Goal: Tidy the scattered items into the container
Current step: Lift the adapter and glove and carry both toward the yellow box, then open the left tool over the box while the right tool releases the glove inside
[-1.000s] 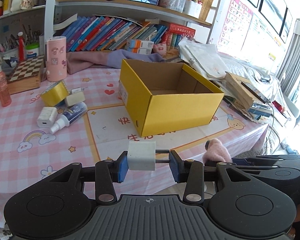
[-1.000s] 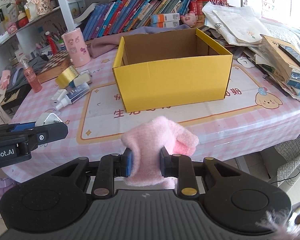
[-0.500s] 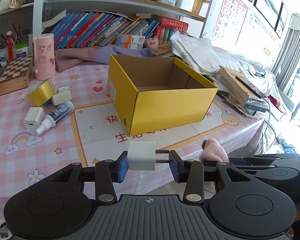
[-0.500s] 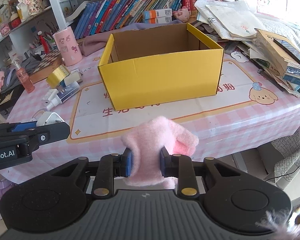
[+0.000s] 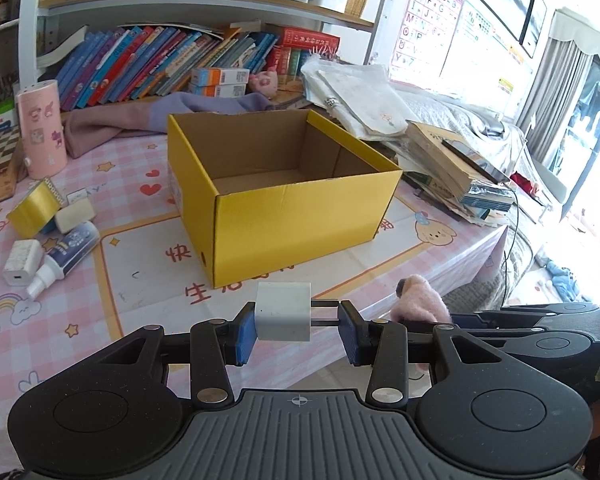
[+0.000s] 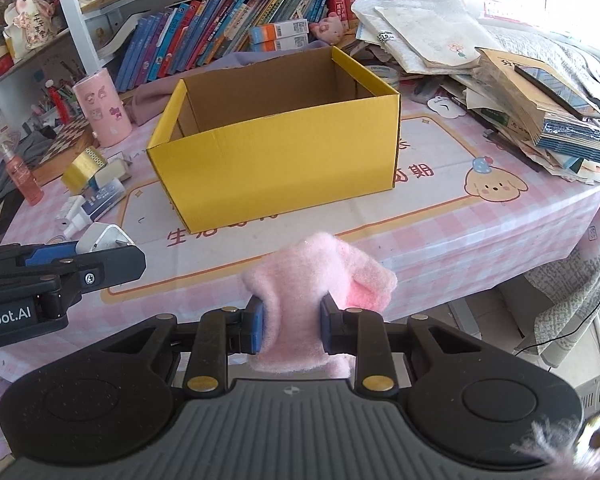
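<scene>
The yellow box [image 5: 300, 216] stands open near the table's [image 5: 148, 280] middle, its flaps gone from view and its brown floor bare as far as can be seen. The left gripper [image 5: 296, 330] pinches a white charger [image 5: 283, 311] by body and prongs, held off the near edge in front of the box. The right gripper [image 6: 291, 326] squeezes a pink sponge [image 6: 316, 280], also short of the near edge. Toward the left edge lie a second charger [image 5: 19, 262], a spray bottle [image 5: 66, 254], an eraser [image 5: 75, 215] and a yellow tape roll [image 5: 32, 208], all close together. A pink canister [image 5: 40, 128] stands behind them.
</scene>
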